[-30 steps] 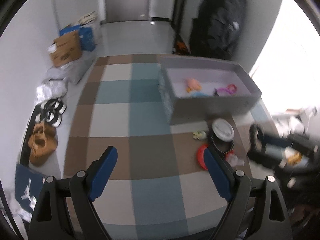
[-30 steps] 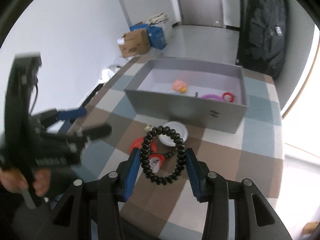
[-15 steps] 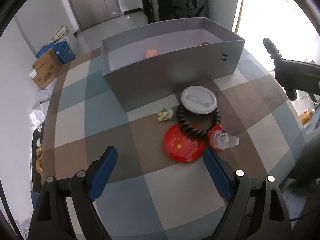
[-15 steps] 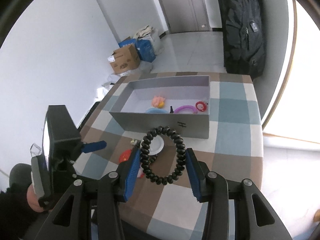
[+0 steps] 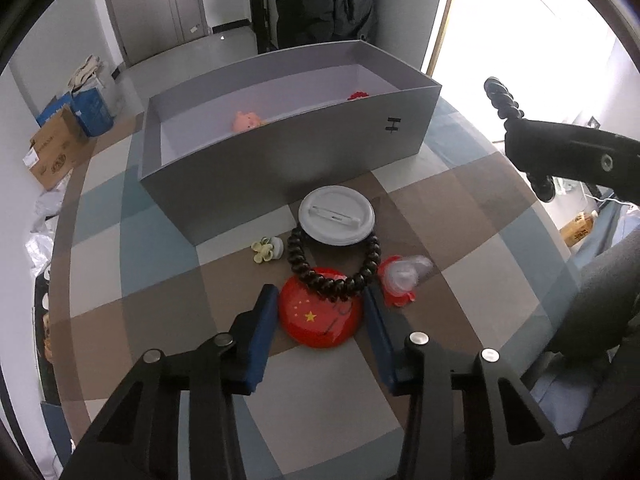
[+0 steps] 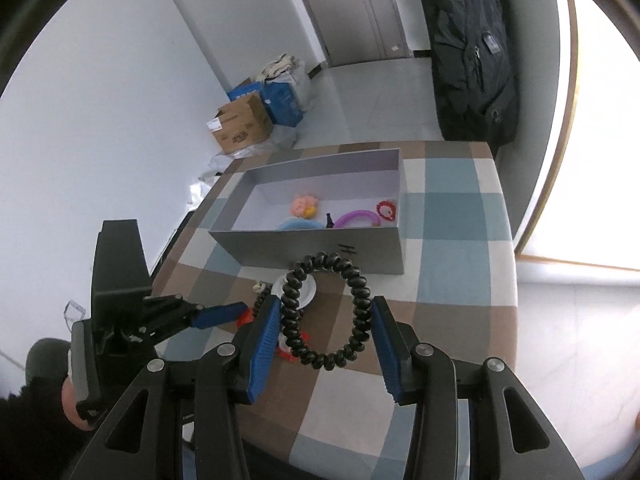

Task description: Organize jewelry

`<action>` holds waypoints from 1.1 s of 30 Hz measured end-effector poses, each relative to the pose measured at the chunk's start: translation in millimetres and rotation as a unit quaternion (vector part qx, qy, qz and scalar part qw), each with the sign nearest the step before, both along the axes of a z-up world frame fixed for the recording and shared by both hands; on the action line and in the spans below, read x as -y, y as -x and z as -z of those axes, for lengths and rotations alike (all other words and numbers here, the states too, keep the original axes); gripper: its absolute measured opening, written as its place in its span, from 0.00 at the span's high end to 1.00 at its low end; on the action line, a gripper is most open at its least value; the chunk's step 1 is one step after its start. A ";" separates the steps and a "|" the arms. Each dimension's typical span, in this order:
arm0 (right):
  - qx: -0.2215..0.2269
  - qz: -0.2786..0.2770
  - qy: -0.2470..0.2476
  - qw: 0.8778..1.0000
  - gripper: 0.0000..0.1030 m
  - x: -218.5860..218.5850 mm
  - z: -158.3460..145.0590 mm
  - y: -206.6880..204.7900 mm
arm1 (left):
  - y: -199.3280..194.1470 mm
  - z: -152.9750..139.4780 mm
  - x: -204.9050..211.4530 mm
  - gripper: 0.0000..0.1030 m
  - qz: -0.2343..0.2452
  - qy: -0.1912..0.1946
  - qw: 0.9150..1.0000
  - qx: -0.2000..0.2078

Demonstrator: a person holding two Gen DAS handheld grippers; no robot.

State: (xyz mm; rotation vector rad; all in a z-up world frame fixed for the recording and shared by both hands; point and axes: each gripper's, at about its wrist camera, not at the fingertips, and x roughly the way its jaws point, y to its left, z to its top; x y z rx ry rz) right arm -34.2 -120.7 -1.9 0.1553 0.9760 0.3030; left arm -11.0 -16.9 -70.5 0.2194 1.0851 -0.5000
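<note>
Black spiral hair tie (image 6: pixel 325 312) stretched between the pads of the right hand-held gripper (image 6: pixel 325 334), grasped by its sides and held up off the desk (image 6: pixel 452 252), near side of the grey box (image 6: pixel 316 246), likely on its way in since the box is the sorting bin. Box sits at the far middle of the checked desk and already holds a pink toy-like clip (image 6: pixel 305 205), a purple ring (image 6: pixel 357 218) and a small red piece (image 6: pixel 386 209). Left hand-held gripper (image 5: pixel 320 302) has just been closing, jaws now narrowed around the red flag badge (image 5: pixel 320 320) on the desk; badge lies between the pads, but contact not clear, so looks not yet clenched. Dark beaded bracelet (image 5: pixel 334 270) lies partly over the badge's far edge and touches the white round badge back (image 5: pixel 337 220), so lifting the badge may drag it. Small yellow flower clip (image 5: pixel 265 250) just left of the bracelet, red-and-clear clip (image 5: pixel 402 280) just right. All loose pieces cluster near the box front.
</note>
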 end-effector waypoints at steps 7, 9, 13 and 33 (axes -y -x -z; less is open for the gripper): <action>0.010 -0.012 -0.001 1.000 0.57 -7.4 -5.3 0.9 | 8.2 -6.1 -9.4 0.64 -0.005 0.038 0.998 -0.044; 0.010 -0.011 -0.001 1.000 0.57 -7.8 -5.0 0.5 | 9.6 -8.2 -13.2 0.64 -0.010 0.048 0.997 -0.054; 0.008 -0.009 -0.001 1.000 0.57 -8.1 -4.4 0.8 | 14.1 -20.0 -17.6 0.64 -0.016 0.063 0.997 -0.049; 0.025 -0.006 -0.021 0.999 0.57 -18.5 -18.8 -30.8 | -51.6 -73.0 -41.4 0.64 -0.085 0.155 0.984 0.017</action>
